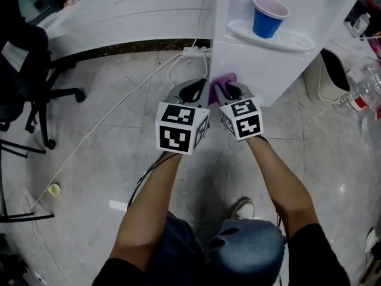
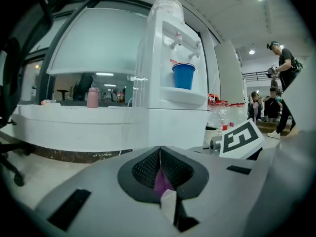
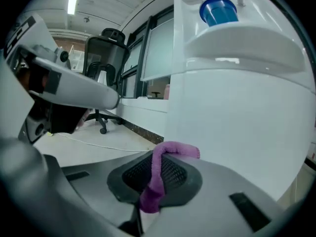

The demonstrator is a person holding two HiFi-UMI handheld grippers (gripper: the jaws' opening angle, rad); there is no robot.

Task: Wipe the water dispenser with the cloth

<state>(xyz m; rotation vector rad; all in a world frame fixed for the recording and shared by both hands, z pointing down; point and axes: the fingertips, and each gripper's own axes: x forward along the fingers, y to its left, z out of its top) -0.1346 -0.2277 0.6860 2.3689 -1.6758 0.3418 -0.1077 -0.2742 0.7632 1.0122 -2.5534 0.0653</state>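
Observation:
The white water dispenser (image 1: 262, 64) stands ahead of me, with a blue cup (image 1: 268, 16) on its drip tray. Both grippers are side by side low down at its front left corner. A purple cloth (image 1: 225, 78) shows between their tips, against the cabinet. My right gripper (image 1: 229, 91) is shut on the cloth (image 3: 158, 172), which curls over its pads close to the dispenser's wall (image 3: 237, 98). My left gripper (image 1: 191, 91) has its jaws together, and a sliver of the cloth (image 2: 160, 181) is pinched between them. The dispenser (image 2: 168, 58) rises just ahead to the right in the left gripper view.
A black office chair (image 1: 30, 70) stands at the left. A white cable (image 1: 107, 121) runs across the tiled floor to a power strip (image 1: 195, 51) by the counter (image 1: 119, 16). Plastic bottles (image 1: 363, 88) lie right of the dispenser. People (image 2: 284, 83) stand far off.

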